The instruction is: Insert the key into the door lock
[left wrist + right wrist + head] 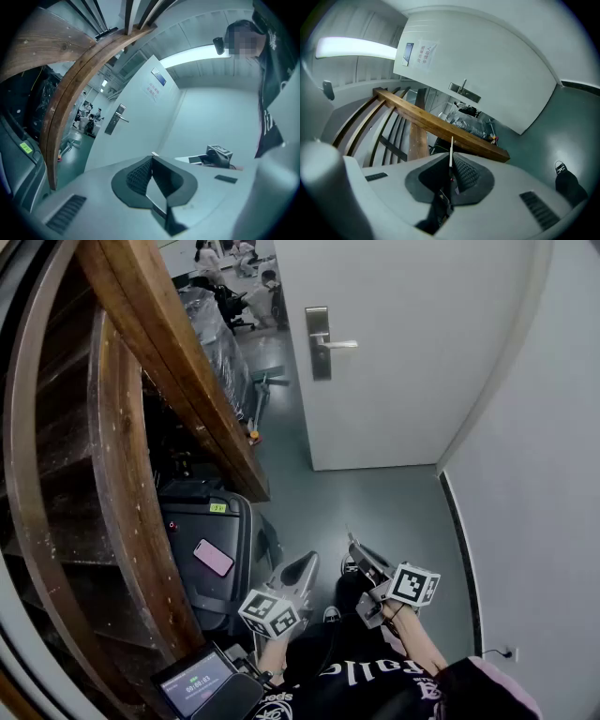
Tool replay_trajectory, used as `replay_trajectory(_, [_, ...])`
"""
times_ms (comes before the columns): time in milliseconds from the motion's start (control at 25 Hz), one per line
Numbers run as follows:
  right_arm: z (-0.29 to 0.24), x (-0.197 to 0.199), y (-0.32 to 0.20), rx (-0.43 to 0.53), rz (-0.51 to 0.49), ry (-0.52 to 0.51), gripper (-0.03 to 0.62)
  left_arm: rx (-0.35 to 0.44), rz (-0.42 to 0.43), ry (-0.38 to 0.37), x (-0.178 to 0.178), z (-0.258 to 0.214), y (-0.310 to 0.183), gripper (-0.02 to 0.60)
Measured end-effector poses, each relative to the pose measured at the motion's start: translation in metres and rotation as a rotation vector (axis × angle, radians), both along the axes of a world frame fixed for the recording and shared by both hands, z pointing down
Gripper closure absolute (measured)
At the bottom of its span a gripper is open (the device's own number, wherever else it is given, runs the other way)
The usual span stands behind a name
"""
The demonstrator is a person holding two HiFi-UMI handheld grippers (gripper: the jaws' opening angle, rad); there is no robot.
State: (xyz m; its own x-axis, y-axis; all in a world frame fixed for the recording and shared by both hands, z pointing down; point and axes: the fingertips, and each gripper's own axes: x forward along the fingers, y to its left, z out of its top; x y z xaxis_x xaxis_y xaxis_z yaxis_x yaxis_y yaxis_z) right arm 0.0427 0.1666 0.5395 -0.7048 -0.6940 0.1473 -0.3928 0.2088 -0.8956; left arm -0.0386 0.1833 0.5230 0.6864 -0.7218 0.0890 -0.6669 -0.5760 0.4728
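Note:
The white door [412, 352] stands ajar ahead, with a silver lock plate and lever handle [320, 343] near its left edge. The same lock plate [116, 120] shows far off in the left gripper view, and in the right gripper view the lock plate [465, 93] sits well above the jaws. My right gripper [355, 547] is shut on a thin pale key [451, 151] that sticks up between the pads. Beside it, my left gripper [304, 570] is shut with nothing in it. Both are held low near my body, far from the door.
A curved wooden stair beam [178, 362] runs along the left. Under it stands a treadmill [211, 549] with a pink phone [214, 557] on it. A tablet [194, 682] sits at lower left. A white wall [534, 474] closes the right side. People [246, 282] are beyond the door.

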Motion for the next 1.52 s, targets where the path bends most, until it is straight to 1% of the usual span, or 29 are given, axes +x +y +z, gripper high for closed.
replay_trajectory(120, [0.0, -0.003, -0.046, 0.032, 0.015, -0.004, 0.557, 0.046, 0.02, -0.012, -0.002, -0.007, -0.042, 0.577])
replay_trajectory(200, [0.0, -0.006, -0.075, 0.042, 0.013, -0.011, 0.557, 0.063, 0.019, -0.014, -0.005, -0.009, -0.066, 0.577])
replay_trajectory(320, [0.001, -0.007, -0.117, 0.05, -0.013, -0.014, 0.557, 0.06, -0.008, -0.008, -0.007, -0.005, -0.102, 0.577])
replay_trajectory(520, [0.003, 0.002, -0.197, 0.038, -0.055, 0.007, 0.557, 0.07, -0.059, 0.003, -0.001, -0.006, -0.181, 0.577])
replay_trajectory(640, [-0.006, 0.006, -0.247, 0.065, -0.09, -0.003, 0.557, 0.093, -0.087, 0.006, 0.006, -0.014, -0.232, 0.577])
replay_trajectory(720, [-0.01, 0.011, -0.278, 0.072, -0.103, 0.011, 0.557, 0.109, -0.1, 0.01, 0.012, -0.022, -0.263, 0.577])
replay_trajectory(880, [-0.013, 0.023, -0.339, 0.083, -0.108, 0.039, 0.557, 0.117, -0.109, 0.012, 0.027, -0.029, -0.307, 0.577])
replay_trajectory(1080, [-0.019, 0.03, -0.414, 0.093, -0.069, 0.028, 0.557, 0.086, -0.101, -0.007, 0.031, -0.022, -0.348, 0.577])
replay_trajectory(1240, [-0.023, 0.035, -0.47, 0.073, 0.007, -0.012, 0.557, 0.083, -0.087, -0.017, 0.025, -0.024, -0.386, 0.577])
replay_trajectory(1520, [-0.017, 0.028, -0.542, 0.049, 0.096, -0.06, 0.557, 0.095, -0.014, -0.043, 0.009, -0.03, -0.452, 0.577])
